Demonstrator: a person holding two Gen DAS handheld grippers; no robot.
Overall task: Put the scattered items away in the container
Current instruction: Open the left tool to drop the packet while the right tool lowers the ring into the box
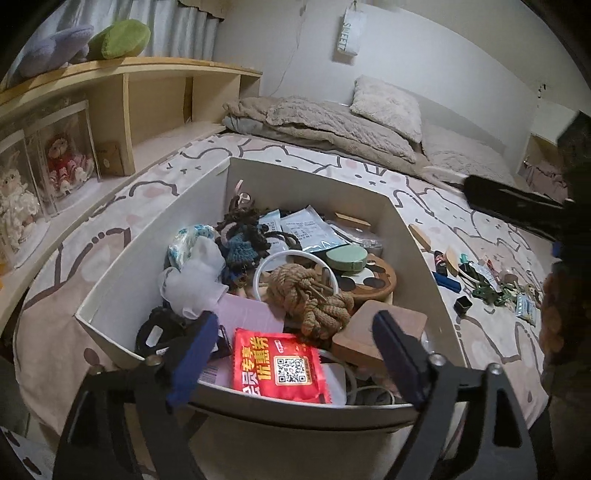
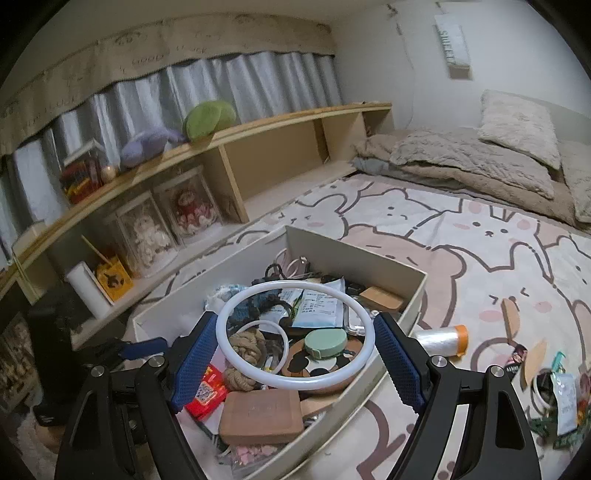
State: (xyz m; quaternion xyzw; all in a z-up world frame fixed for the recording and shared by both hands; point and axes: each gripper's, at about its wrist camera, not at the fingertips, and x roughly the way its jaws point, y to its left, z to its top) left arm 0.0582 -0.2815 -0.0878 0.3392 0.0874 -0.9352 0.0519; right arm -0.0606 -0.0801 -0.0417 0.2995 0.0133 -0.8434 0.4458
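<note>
The right tool (image 2: 294, 354) grips a white ring (image 2: 293, 334) over the box (image 1: 424, 254); the left tool (image 1: 295, 350) gapes empty above a red packet (image 1: 280, 365) with a QR code. A wall sign (image 1: 349, 31) reads "SWEET". Leftover bits (image 1: 491, 280) lie on the cartoon-print bed (image 1: 461, 206).

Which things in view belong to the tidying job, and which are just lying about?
Job:
white rectangular box
large white plastic ring, gripped by the right gripper
red foil packet in the box
small loose clutter on the bedsheet
clear film roll with orange end

Lying about:
green plush cushion
purple plush toy
boxed dolls on the wooden shelf
beige fluffy pillow
</note>
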